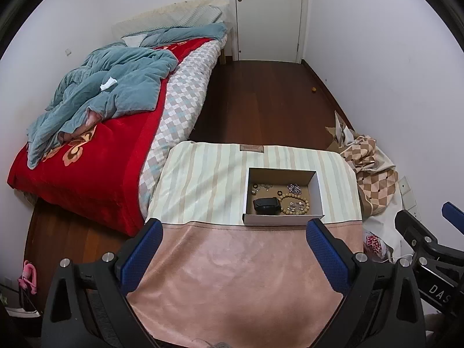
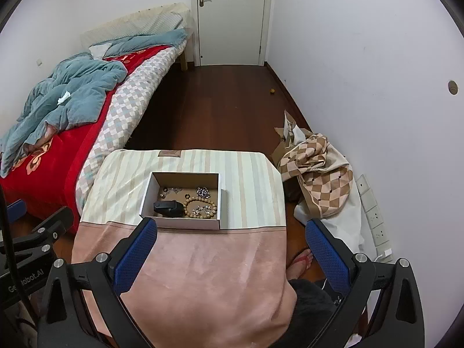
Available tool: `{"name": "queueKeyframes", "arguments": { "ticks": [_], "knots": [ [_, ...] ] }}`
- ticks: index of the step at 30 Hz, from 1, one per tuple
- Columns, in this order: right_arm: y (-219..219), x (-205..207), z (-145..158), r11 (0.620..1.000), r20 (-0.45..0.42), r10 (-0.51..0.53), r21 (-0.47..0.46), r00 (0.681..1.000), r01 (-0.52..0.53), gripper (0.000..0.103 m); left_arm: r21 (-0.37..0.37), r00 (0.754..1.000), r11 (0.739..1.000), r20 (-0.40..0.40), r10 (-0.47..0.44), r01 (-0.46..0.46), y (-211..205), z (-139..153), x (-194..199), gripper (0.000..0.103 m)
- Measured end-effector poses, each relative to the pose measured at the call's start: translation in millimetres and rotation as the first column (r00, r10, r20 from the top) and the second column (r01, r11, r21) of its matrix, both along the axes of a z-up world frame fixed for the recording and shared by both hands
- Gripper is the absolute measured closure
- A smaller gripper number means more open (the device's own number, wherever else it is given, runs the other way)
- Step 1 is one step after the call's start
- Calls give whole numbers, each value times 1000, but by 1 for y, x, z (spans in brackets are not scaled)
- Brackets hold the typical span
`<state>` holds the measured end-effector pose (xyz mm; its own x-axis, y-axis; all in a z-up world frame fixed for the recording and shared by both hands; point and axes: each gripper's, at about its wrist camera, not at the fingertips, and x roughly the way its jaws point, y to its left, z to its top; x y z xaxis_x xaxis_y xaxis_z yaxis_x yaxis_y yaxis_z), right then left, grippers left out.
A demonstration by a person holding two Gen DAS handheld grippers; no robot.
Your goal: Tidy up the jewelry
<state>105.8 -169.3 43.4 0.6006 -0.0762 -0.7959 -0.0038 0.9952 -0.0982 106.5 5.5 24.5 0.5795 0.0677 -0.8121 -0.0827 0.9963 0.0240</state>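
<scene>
Jewelry sits loose inside the open white cardboard box (image 1: pixel 282 197) on the cloth-covered table (image 1: pixel 232 261): a wooden bead bracelet (image 1: pixel 293 203) toward the box's near right, a black case (image 1: pixel 266 206) just left of it, and a silver cluster (image 1: pixel 293 188) plus a few small rings along the box's far side. The box rests on the striped half of the cloth, right at the seam with the pink half.

Left gripper (image 1: pixel 234 232) hangs short of the box on its near side, over the pink cloth, jaws spread wide with nothing between the blue pads. Right gripper (image 2: pixel 232 233) is also on the near side of the box, jaws just as wide apart and empty, its left pad close to the box's near left corner.

Only the right wrist view catches a foot in a red sandal (image 2: pixel 301 261) on the floor right of the box, plus a power strip (image 2: pixel 374 217) by the wall. The left wrist view has something pink (image 1: pixel 27 278) on the floor far left of the box.
</scene>
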Motion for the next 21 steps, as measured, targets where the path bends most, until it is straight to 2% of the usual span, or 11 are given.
{"name": "queueKeyframes", "arguments": {
  "ticks": [21],
  "knots": [
    [3, -3, 0, 1000, -8, 18, -7, 1000, -18, 0, 3, 1000, 1000, 2, 19, -19, 4, -4, -2, 2]
  ]
}}
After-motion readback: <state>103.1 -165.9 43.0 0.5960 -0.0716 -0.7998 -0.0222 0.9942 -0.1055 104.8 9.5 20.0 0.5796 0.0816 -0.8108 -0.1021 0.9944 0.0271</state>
